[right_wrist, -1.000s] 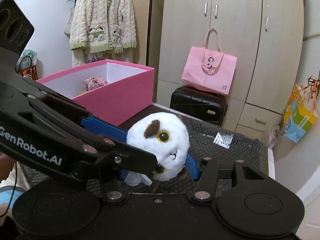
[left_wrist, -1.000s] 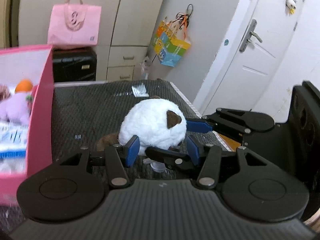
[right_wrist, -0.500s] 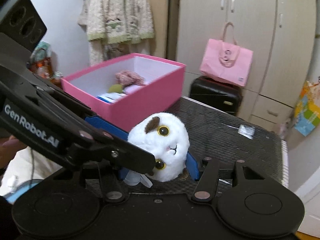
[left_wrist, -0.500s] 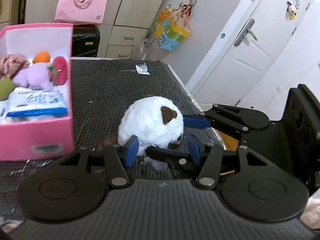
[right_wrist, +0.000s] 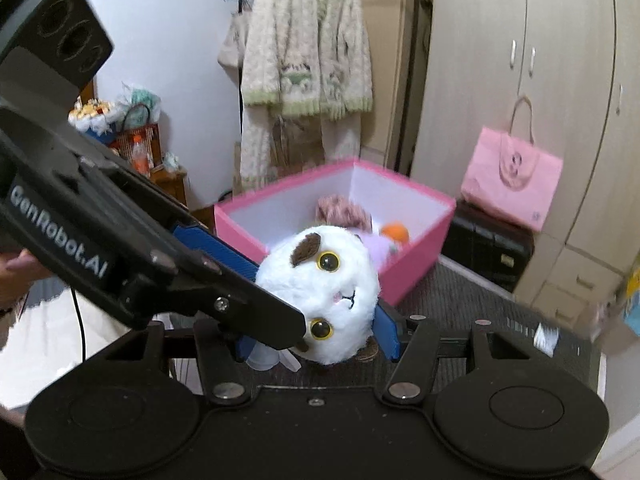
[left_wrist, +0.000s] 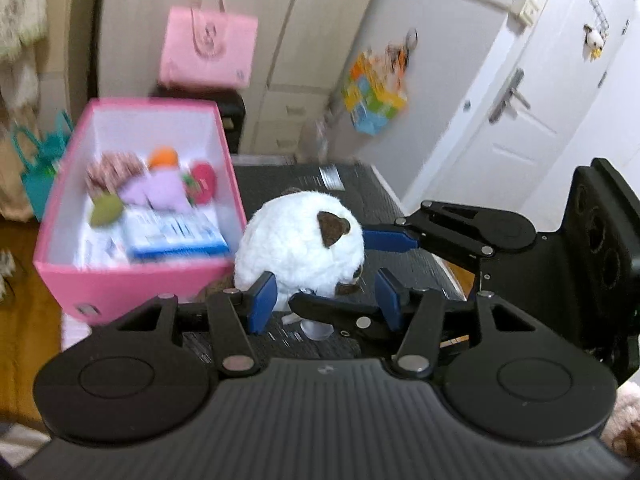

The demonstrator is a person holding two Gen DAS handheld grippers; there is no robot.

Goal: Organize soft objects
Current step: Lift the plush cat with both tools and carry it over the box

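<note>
A bedroom with pale walls. At twelve o'clock stands a beige wardrobe point(right_wrist: 532, 92) with drawers below. A white door point(left_wrist: 532, 92) with a metal lever handle is at two o'clock. A knitted cardigan point(right_wrist: 304, 52) hangs at eleven o'clock. A wooden floor point(left_wrist: 24, 300) shows at nine o'clock.

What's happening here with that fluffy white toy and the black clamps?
A person is holding a two-finger gripper in each hand. The left gripper and the right gripper both clamp the white plush toy, carrying it above the dark table beside the pink box, which already holds other soft things.
</note>
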